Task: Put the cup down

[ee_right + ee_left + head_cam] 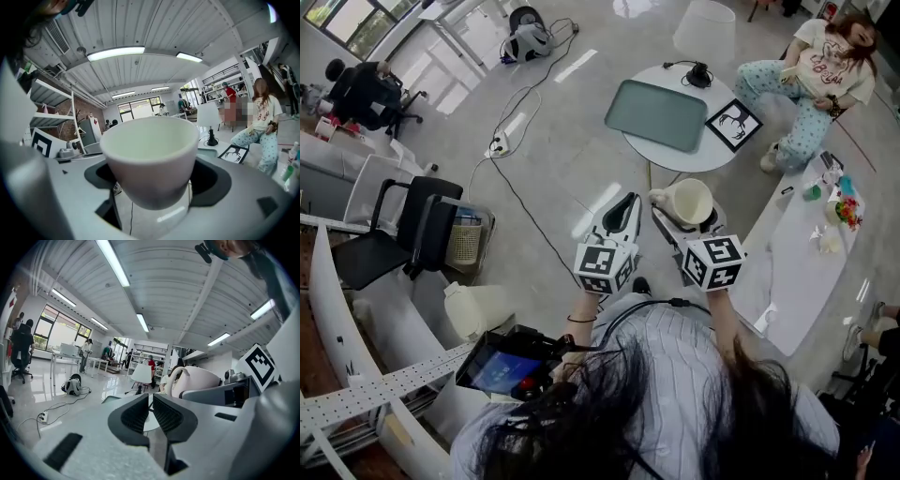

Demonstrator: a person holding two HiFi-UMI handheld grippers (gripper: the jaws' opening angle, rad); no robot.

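A cream cup (686, 201) with a handle is held in the air, my right gripper (688, 217) shut on its body. In the right gripper view the cup (150, 154) fills the middle, upright and empty, with the dark jaws of the right gripper (154, 180) pressed on both sides. My left gripper (623, 206) hangs just left of it, shut with nothing between its fingers. From the left gripper view, the left gripper (151, 411) shows only a thin slit, and the cup (197, 380) is to its right. Beyond both stands a round white table (675, 157).
On the round table lie a grey-green tray (656, 114), a framed picture (733, 124) and a lamp base (699, 73). A person (816, 75) sits beyond it. A long white table (797, 272) runs at the right. A black chair (412, 230) and a floor cable (511, 178) are at the left.
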